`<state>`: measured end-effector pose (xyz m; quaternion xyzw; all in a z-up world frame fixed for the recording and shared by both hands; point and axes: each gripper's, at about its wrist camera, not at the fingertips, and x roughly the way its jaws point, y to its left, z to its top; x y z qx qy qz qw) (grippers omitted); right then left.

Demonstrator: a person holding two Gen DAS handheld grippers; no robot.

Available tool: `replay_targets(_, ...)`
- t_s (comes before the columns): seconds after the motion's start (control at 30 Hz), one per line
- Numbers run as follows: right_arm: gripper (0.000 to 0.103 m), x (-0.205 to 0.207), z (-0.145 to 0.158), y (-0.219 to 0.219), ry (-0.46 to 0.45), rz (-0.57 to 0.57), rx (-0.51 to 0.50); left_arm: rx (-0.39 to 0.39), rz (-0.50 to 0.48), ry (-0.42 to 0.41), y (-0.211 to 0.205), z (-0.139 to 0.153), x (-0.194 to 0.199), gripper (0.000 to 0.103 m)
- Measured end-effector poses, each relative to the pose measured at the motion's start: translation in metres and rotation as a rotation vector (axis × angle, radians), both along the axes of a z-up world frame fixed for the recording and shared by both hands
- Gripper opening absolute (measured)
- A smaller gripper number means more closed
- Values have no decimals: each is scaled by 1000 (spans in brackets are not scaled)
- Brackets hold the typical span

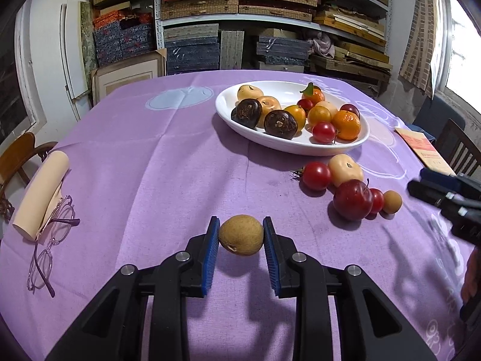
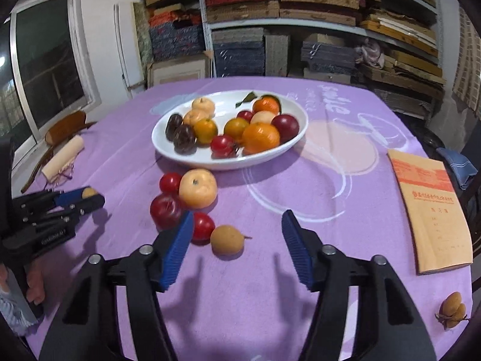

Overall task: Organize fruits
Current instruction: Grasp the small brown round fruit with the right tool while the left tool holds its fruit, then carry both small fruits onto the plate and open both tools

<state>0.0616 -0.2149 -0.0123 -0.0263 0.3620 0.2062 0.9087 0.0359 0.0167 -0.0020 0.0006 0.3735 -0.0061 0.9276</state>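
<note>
The left tool (image 1: 240, 237) grips a small round brown fruit (image 1: 240, 238) near the purple-clothed counter's (image 1: 156, 162) front edge, bound, it seems, for the white oval plate (image 1: 222, 102) mid-counter; the right tool (image 2: 237, 237), empty and half-spread, frames a tan stemmed fruit (image 2: 226, 239).

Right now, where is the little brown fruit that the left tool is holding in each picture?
Left wrist view: the small brown fruit sits low in the middle, pinched between the left tool's blue pads.
Right wrist view: far left, only a bit of it peeks out at the tool's tip.
Shared landmark: the white oval dish of fruit, beyond it in both views.
</note>
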Motion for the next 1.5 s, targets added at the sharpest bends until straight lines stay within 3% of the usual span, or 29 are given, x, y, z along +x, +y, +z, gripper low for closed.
replay_targets(0.4,57,14,-19,5,69,-24,-52,-19,-28,23,-1,-2,0,29)
replay_targets(0.53,42,19,-21,11,91,-11,-45,-26,-31,37,-1,-3,1,29)
replay_targets(0.8,40,26,-23,-6,113,-76,-38,-22,-38,44,-3,-5,0,29)
replay_targets(0.93,30,29,-26,-6,128,-71,-38,-22,-39,45,-3,-5,0,30)
replay_targets(1.27,29,27,-26,-6,125,-63,-30,-18,-40,50,-4,-7,1,29)
replay_targets(1.5,29,17,-4,-16,20,-84,46,-41,-56,38,-5,-6,1,29)
